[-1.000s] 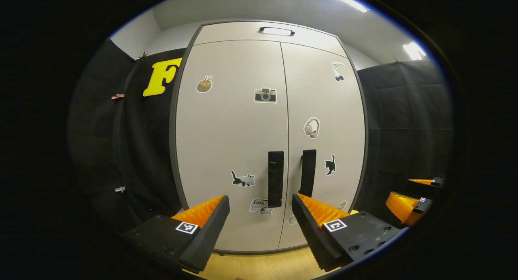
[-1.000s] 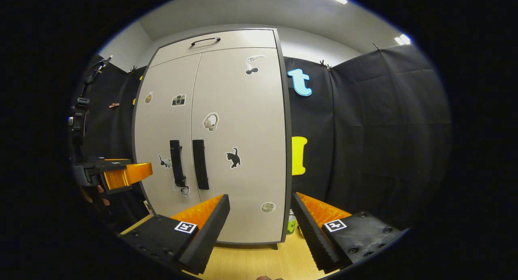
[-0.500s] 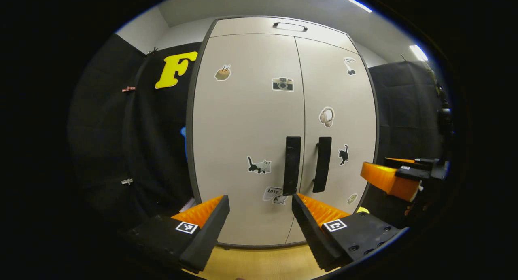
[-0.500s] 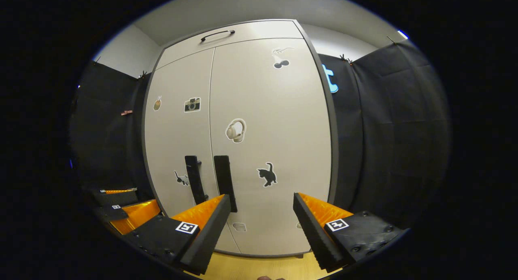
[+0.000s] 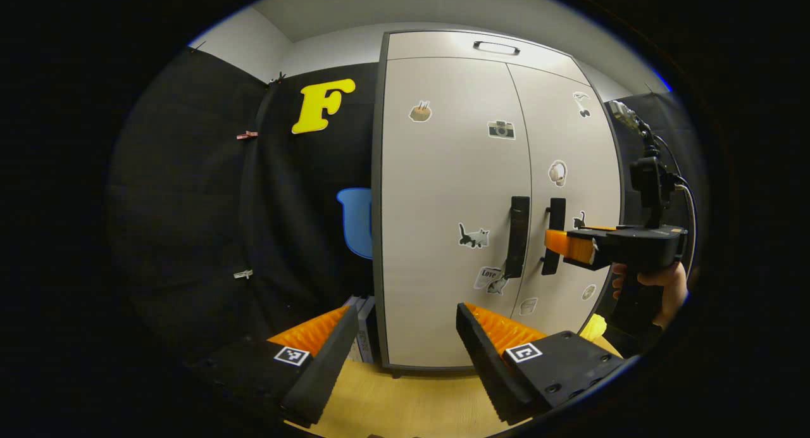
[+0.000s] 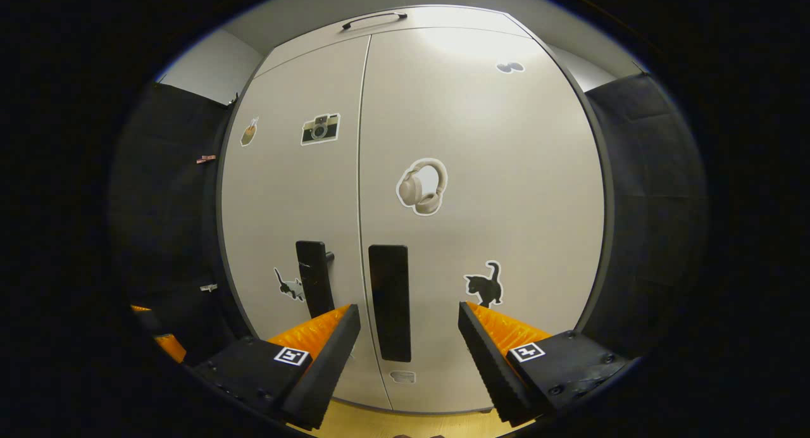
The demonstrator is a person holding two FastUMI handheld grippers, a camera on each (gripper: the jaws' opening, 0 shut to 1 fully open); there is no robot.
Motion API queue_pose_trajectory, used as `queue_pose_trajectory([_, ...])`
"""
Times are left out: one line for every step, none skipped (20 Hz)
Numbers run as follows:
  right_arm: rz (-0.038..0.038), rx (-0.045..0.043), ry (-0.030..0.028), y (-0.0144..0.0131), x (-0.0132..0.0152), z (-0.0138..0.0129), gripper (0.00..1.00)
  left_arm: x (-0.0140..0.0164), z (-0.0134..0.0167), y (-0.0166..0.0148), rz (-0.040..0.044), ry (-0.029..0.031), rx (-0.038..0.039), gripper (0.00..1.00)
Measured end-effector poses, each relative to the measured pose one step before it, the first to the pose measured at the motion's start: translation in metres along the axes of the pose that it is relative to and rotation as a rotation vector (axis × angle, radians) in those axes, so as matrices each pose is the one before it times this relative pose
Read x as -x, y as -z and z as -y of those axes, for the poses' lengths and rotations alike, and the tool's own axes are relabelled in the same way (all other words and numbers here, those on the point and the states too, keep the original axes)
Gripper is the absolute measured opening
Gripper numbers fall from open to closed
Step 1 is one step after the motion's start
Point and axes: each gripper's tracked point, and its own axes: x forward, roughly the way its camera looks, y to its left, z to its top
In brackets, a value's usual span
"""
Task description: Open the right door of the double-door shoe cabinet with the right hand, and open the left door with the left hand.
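Sharp fisheye views, glare on cabinet (image 6: 468, 45) top

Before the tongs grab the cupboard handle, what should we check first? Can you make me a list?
1. Right tongs open: ok.
2. Right door handle lined up between its fingers: ok.
3. Tongs already closed on that handle: not ok, not yet.
4. Both doors shut, left door and right door: ok.
5. Left tongs open: ok.
6. Left tongs aimed at left door handle: not ok, it sits off to the side.
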Motion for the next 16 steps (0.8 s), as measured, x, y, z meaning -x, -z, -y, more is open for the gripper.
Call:
queue_pose_trajectory([-0.01324, -0.00089, 0.014, 0.0031, -0.00596, 0.00158, 0.99, 0.00423, -0.00589, 0.00524, -0.0097, -0.01413, 0.00159, 0.97])
queue_pose_trajectory([-0.00858, 0.00012, 0.01222, 0.00226, -0.00498, 0.00187, 0.99, 0.00315, -0.00529, 0.00594, -0.01128, -0.01245, 0.00296, 0.97])
queue_pose_trajectory([-0.00631, -0.00225, 0.00965, 0.00165, -0.00558, 0.00089, 0.99, 0.00403, -0.00456, 0.00552, -0.01164, -0.01145, 0.00449, 0.97])
queue_pose_trajectory([-0.00434, -0.00731, 0.0018, 0.00107, -0.0043, -0.00064, 0.99, 0.00337, -0.00435, 0.00519, -0.01021, -0.01062, 0.00599, 0.97])
queue_pose_trajectory([-0.01226, -0.00377, 0.02126, 0.00108, -0.00191, 0.00346, 0.99, 0.00293, -0.00331, 0.00359, -0.00927, -0.0093, 0.00646, 0.97])
queue_pose_trajectory([0.00921, -0.00449, 0.01102, -0.00136, -0.00231, 0.00103, 0.98, 0.00302, -0.00386, 0.00393, -0.0079, -0.00841, 0.00526, 0.97])
queue_pose_trajectory([0.00064, -0.00298, 0.00436, -0.00068, 0.00134, -0.00121, 0.92, 0.00311, -0.00333, 0.00245, -0.00712, -0.00833, 0.00414, 0.97])
queue_pose_trajectory([-0.00114, -0.0011, 0.00247, -0.00054, -0.00038, -0.00103, 0.88, 0.00345, -0.00231, 0.00132, -0.00291, -0.00488, 0.00351, 0.97])
queue_pose_trajectory([-0.00499, -0.01095, -0.02216, 0.00009, 0.00002, -0.00565, 0.8, 0.00255, -0.00105, -0.00025, -0.00146, -0.00219, 0.00319, 0.97])
queue_pose_trajectory([-0.0168, -0.0169, -0.01985, 0.00376, -0.00057, -0.00658, 0.77, 0.00369, -0.00087, -0.00036, -0.00011, -0.0002, -0.00029, 0.97])
queue_pose_trajectory([-0.01469, -0.01875, -0.01316, 0.00295, 0.00031, -0.0052, 0.58, 0.00395, -0.00153, -0.00124, 0.00117, -0.0028, -0.00524, 0.97])
queue_pose_trajectory([0.00387, -0.00081, 0.00994, -0.00075, -0.00122, 0.00094, 0.49, 0.00418, -0.0017, -0.00115, 0.00314, -0.00512, -0.009, 0.97])
queue_pose_trajectory([0.00192, 0.00951, -0.0022, -0.00085, 0.00199, 0.00012, 0.4, 0.0042, -0.0008, -0.00249, 0.0056, -0.00252, -0.00995, 0.97])
queue_pose_trajectory([0.00375, 0.01126, -0.00739, 0.00068, -0.00062, -0.00093, 0.4, 0.00502, -0.0012, -0.00222, 0.00594, -0.00037, -0.00793, 0.97])
queue_pose_trajectory([0.0033, 0.01014, -0.00275, -0.00026, -0.00125, -0.00008, 0.4, 0.00551, -0.00156, -0.00112, 0.00511, 0.00051, -0.00307, 0.97])
queue_pose_trajectory([0.0014, 0.00607, 0.00565, -0.00016, 0.00189, 0.00044, 0.39, 0.00516, -0.00222, 0.00124, 0.00178, 0.00001, 0.00322, 0.97])
